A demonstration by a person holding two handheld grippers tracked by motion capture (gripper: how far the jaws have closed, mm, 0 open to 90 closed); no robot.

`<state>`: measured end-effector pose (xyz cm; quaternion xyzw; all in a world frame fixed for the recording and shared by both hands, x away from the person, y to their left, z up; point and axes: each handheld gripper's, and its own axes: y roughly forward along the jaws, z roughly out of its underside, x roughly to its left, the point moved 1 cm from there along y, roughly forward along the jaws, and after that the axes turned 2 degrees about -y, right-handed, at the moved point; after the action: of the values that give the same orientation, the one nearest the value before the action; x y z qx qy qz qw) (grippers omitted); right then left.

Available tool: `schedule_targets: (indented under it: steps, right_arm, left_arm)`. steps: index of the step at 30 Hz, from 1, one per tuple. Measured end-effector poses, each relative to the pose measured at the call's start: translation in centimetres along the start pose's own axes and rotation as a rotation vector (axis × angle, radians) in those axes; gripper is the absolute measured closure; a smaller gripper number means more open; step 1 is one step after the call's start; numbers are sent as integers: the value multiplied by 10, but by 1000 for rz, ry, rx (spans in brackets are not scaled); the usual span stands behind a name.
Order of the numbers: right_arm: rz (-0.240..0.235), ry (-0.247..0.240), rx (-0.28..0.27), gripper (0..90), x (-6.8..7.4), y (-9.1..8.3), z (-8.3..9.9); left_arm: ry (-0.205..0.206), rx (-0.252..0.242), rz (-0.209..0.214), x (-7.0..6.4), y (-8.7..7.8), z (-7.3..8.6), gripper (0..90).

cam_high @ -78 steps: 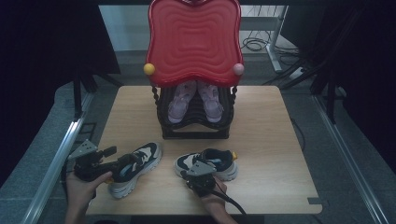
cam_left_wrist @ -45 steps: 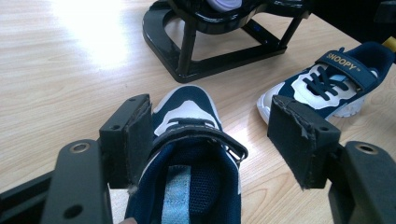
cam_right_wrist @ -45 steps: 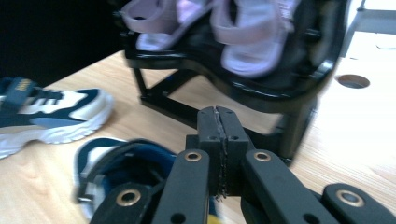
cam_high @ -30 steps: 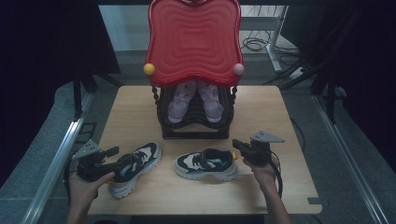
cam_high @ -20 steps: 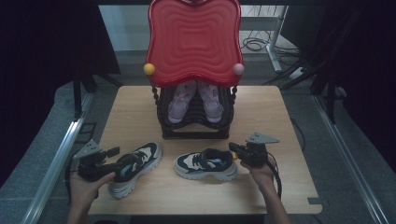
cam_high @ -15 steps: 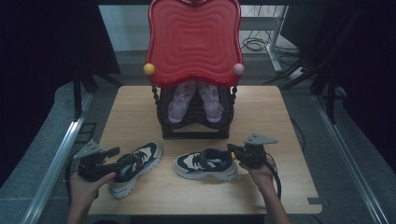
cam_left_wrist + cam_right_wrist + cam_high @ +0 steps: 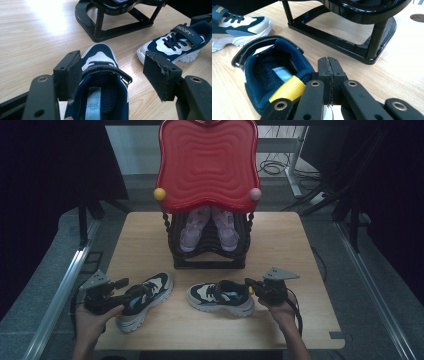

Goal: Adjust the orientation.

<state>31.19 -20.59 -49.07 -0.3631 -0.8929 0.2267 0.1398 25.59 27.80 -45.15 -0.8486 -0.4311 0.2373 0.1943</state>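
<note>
Navy-and-white sneakers lie on the wooden table (image 7: 300, 250), one at each gripper, in front of the black shoe rack (image 7: 207, 262). The left gripper (image 7: 115, 75) stands spread wide, its jaws straddling the heel opening of the left sneaker (image 7: 102, 82) without pinching it. The right gripper (image 7: 329, 72) is pressed together just behind the heel of the right sneaker (image 7: 274, 82), beside the yellow heel tab (image 7: 287, 91); whether any collar fabric is caught cannot be told.

Risks, as judged: if the left jaws close off-centre, the soft collar may fold and slip free on lifting. A right-hand hold on the heel edge alone would let the toe swing down. Either shoe carried forward low could strike the rack's base bar.
</note>
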Motion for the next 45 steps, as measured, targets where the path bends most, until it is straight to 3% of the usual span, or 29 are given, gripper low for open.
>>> schedule_targets:
  steps: [23,45]
  right_arm:
    - [-15,-66,47,899,21,-20,13]
    - [-50,-67,64,898,33,-34,22]
  left_arm:
    - [0,8,5,0,1,1,314]
    - [2,15,6,0,1,1,313]
